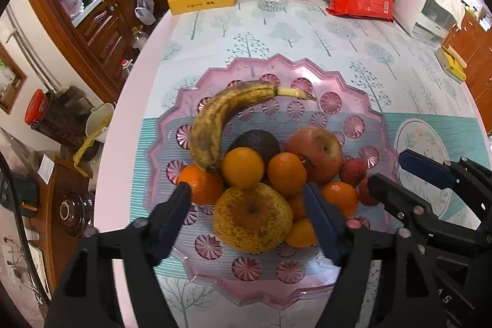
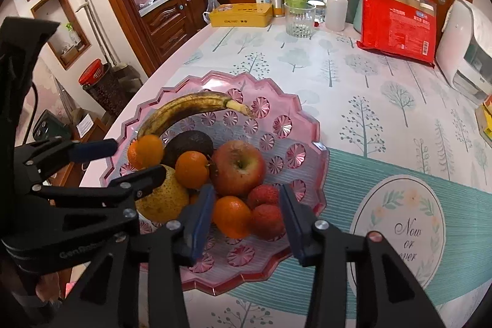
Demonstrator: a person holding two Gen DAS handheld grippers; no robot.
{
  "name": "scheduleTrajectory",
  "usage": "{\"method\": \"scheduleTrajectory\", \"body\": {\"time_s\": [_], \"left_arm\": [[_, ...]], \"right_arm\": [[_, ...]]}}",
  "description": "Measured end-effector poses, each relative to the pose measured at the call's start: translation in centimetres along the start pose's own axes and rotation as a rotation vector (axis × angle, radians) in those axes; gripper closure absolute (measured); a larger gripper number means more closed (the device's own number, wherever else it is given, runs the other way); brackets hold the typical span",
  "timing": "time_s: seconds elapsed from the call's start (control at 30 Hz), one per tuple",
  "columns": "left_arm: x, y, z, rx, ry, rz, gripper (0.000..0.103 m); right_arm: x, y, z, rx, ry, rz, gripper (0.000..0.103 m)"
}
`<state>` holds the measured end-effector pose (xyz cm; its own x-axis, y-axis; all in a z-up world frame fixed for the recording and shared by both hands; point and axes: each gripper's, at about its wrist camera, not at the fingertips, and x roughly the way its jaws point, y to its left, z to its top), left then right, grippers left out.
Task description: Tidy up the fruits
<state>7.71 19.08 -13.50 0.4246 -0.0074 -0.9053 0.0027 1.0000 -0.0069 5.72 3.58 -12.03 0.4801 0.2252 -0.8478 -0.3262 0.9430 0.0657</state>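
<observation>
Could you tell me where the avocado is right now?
In both views the avocado sits mid-plate, under the banana's curve, left of the apple.

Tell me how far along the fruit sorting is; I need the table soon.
Done, it seems: the banana, apple, pear, avocado, oranges and lychees all sit on the pink tray. In hand: nothing; the left gripper and right gripper are open over the pile. Left: I see no loose fruit on the table.
</observation>
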Motion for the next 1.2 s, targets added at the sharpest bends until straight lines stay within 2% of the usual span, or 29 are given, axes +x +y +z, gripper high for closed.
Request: {"method": "scheduleTrajectory", "body": {"time_s": [0.4,0.63,0.9,1.2], "left_arm": [[-0.5,0.4,-0.7,-0.02,-0.002,-0.014,0.017],[-1.1,-0.4,-1.3,-0.002,-0.007,-0.025,0.017],[-2.5,-3.0,-1.9,0.01,-0.017,-0.047,0.017],[-6.3,-6.6,-2.0,0.024,-0.061,-0.021,0.015]], "right_arm": [[-1.1,0.0,-1.0,0.048,-0.017,-0.023,0.058],[-1.8,-0.6,-1.9,0.09,-0.016,-0.053,0.051],[-4.1,-2.8,-3.2,0.144,-0.013,-0.08,0.047],[-8.2,-5.0,-3.9,0.179,-0.017,-0.112,0.044]]}}
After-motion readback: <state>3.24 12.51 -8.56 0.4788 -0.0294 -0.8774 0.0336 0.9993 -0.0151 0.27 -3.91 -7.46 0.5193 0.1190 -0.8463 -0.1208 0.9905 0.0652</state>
